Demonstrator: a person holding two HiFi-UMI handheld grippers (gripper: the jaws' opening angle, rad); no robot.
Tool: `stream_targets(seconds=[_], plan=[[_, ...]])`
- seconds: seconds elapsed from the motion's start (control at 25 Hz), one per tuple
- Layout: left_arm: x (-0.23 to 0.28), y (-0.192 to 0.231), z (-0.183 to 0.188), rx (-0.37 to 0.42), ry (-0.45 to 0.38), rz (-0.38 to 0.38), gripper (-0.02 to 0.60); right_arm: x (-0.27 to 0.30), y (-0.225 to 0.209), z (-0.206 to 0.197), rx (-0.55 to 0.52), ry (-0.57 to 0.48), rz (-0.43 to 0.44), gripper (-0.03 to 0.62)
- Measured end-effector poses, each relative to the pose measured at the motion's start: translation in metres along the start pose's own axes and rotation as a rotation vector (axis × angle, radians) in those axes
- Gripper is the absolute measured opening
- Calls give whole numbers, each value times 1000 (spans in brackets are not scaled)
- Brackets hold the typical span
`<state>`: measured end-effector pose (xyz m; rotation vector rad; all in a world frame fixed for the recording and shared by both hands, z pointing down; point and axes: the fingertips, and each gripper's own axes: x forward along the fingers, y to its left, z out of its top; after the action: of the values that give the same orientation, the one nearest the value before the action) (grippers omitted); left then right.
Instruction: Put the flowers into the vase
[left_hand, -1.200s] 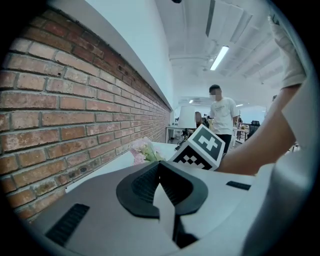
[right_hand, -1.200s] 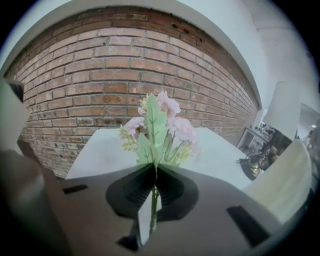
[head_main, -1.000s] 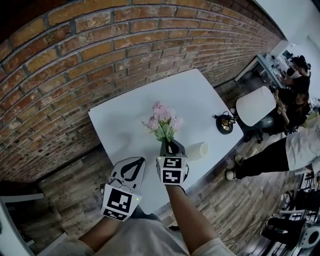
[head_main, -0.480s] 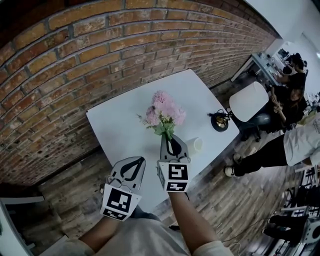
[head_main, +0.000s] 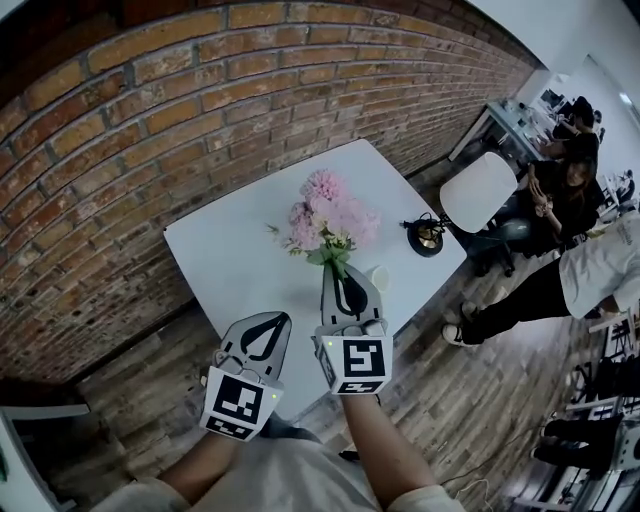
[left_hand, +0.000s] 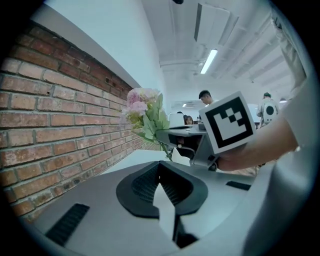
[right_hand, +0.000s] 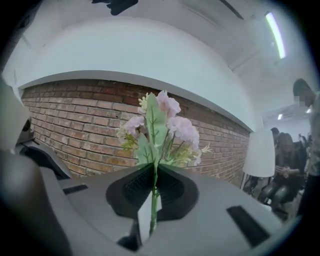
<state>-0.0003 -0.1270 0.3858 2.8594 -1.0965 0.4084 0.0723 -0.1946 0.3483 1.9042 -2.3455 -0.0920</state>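
Flowers (head_main: 328, 222): a pink, ruffled bunch with pale green leaves on one thin green stem, raised above the table, clear of its top.
Left gripper (head_main: 272, 325): mine, grey, with ribbed black pads clenched tip to tip on nothing, off the table's near edge.
Right gripper (head_main: 337, 270): mine, pads clamped on the flower stem, above the table's near edge.
Marker cubes (head_main: 357, 362): black-and-white square patterns, no readable writing.
Table (head_main: 225, 250): white, smooth and square.
Vase (head_main: 379, 277): white and round, on the table near its near edge, partly behind my right gripper.
Brick wall (head_main: 150, 120): rough red-brown bricks beyond the table's far edge.
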Motion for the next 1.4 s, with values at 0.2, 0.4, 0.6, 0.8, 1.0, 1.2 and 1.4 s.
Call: stream_targets(seconds=[0.2,0.4,0.6,0.8,1.0,1.2,1.4], plan=[[4,-18,12,21,-10,-23,8,-17,-15,15,-1,-44,-19,12],[2,-19,12,32,-25,-48,8,-23,-14,24,0,-84,-39,12],[6,-32,18,52,-30,-64,7,-37,-27,45,26,-157,-46,12],[11,-45,26,64,-35,-79,8,-52,-41,60,46,-207,-52,12],[16,-56,31,77,-44,-99,8,-65,-54,72,63,-260,-64,12],[23,-66,35,87,-51,-123,8,-78,-68,89,74,-318,-86,11],[29,-76,38,100,-49,-142,8,-88,-81,103,74,-363,-106,12]])
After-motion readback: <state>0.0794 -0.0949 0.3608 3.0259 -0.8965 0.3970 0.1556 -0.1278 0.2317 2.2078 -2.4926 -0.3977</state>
